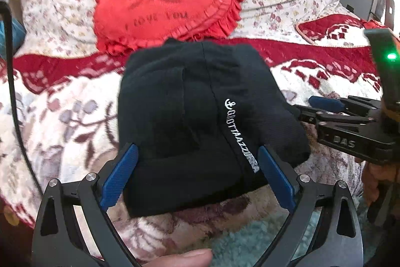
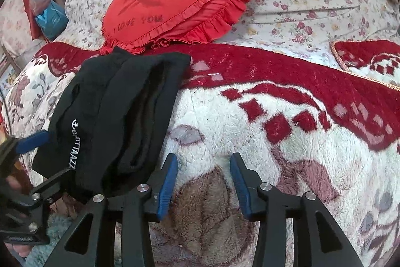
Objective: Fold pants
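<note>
Here the black pants (image 1: 200,121) lie folded into a compact bundle on the fleece blanket (image 2: 287,131), before a red cushion (image 1: 165,4). The left claw (image 1: 197,177) straddles them, spread wide, pads not pressing; the right claw (image 2: 203,182) stands beside them, part-open and empty.

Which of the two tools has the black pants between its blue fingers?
The left tool: its fingers straddle the folded pants. The right tool is open over bare blanket beside them.
</note>
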`<action>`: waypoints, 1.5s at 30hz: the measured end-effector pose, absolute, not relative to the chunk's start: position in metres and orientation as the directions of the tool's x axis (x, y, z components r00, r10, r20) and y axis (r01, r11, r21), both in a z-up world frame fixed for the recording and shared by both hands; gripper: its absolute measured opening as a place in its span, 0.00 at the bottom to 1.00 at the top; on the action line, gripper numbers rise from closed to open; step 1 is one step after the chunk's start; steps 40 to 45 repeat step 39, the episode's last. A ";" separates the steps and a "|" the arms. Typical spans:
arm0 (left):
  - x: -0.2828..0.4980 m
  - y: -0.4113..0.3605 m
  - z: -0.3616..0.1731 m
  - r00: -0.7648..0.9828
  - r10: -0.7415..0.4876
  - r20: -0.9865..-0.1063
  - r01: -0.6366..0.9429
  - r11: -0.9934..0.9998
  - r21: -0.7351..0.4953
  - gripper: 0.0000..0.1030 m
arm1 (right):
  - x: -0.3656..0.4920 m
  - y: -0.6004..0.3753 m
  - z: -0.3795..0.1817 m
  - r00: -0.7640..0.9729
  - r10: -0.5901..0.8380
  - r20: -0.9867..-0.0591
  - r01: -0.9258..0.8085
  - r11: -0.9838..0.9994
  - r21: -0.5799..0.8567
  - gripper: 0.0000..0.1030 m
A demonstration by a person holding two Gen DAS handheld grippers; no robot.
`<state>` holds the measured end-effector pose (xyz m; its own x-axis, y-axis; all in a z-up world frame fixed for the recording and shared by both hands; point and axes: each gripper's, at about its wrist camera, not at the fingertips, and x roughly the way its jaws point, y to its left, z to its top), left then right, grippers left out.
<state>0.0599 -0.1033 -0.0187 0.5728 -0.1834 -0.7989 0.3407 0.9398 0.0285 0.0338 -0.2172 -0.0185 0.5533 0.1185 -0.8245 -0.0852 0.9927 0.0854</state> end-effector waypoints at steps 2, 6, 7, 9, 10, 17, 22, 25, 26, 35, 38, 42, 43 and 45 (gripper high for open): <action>0.054 -0.103 -0.010 0.574 -0.181 -0.799 0.327 0.945 0.021 0.94 | 0.034 -0.217 -0.019 0.553 0.119 -0.825 -0.084 0.993 0.087 0.41; 0.046 -0.099 -0.004 0.524 -0.236 -0.818 0.278 0.956 -0.098 0.94 | 0.033 -0.216 -0.019 0.553 0.114 -0.825 -0.087 0.993 0.080 0.41; 0.045 -0.099 -0.006 0.517 -0.234 -0.823 0.266 0.958 -0.105 0.94 | 0.033 -0.216 -0.019 0.553 0.113 -0.825 -0.089 0.993 0.076 0.41; 0.044 -0.101 -0.013 0.515 -0.177 -0.839 0.232 0.971 -0.062 0.94 | 0.032 -0.216 -0.019 0.554 0.110 -0.826 -0.091 0.993 0.071 0.41; 0.044 -0.102 -0.015 0.513 -0.149 -0.845 0.213 0.976 -0.044 0.94 | 0.032 -0.216 -0.019 0.554 0.109 -0.825 -0.092 0.993 0.070 0.41; 0.042 -0.099 -0.016 0.520 -0.129 -0.845 0.195 0.980 -0.029 0.94 | 0.031 -0.215 -0.019 0.554 0.102 -0.826 -0.090 0.994 0.062 0.42; 0.041 -0.102 -0.016 0.519 -0.127 -0.845 0.208 0.978 -0.019 0.94 | 0.029 -0.214 -0.019 0.557 0.091 -0.826 -0.097 0.994 0.044 0.42; 0.041 -0.103 -0.016 0.519 -0.129 -0.845 0.213 0.977 -0.018 0.94 | 0.030 -0.214 -0.019 0.556 0.091 -0.826 -0.098 0.994 0.044 0.42; 0.041 -0.103 -0.017 0.518 -0.130 -0.845 0.215 0.977 -0.019 0.94 | 0.029 -0.213 -0.019 0.556 0.091 -0.826 -0.097 0.994 0.044 0.42; 0.041 -0.105 -0.017 0.518 -0.138 -0.844 0.222 0.975 -0.023 0.94 | 0.030 -0.213 -0.019 0.556 0.091 -0.826 -0.098 0.994 0.043 0.42; 0.039 -0.105 -0.014 0.531 -0.153 -0.834 0.235 0.972 -0.029 0.94 | 0.030 -0.213 -0.019 0.557 0.091 -0.826 -0.098 0.994 0.044 0.42; 0.039 -0.106 -0.014 0.530 -0.153 -0.834 0.238 0.971 -0.027 0.94 | 0.030 -0.213 -0.019 0.557 0.091 -0.826 -0.098 0.994 0.044 0.42; 0.039 -0.106 -0.014 0.530 -0.153 -0.834 0.238 0.971 -0.027 0.94 | 0.030 -0.213 -0.019 0.557 0.091 -0.826 -0.098 0.994 0.044 0.42; 0.039 -0.106 -0.014 0.530 -0.153 -0.834 0.238 0.971 -0.027 0.94 | 0.030 -0.213 -0.019 0.557 0.091 -0.826 -0.098 0.994 0.044 0.42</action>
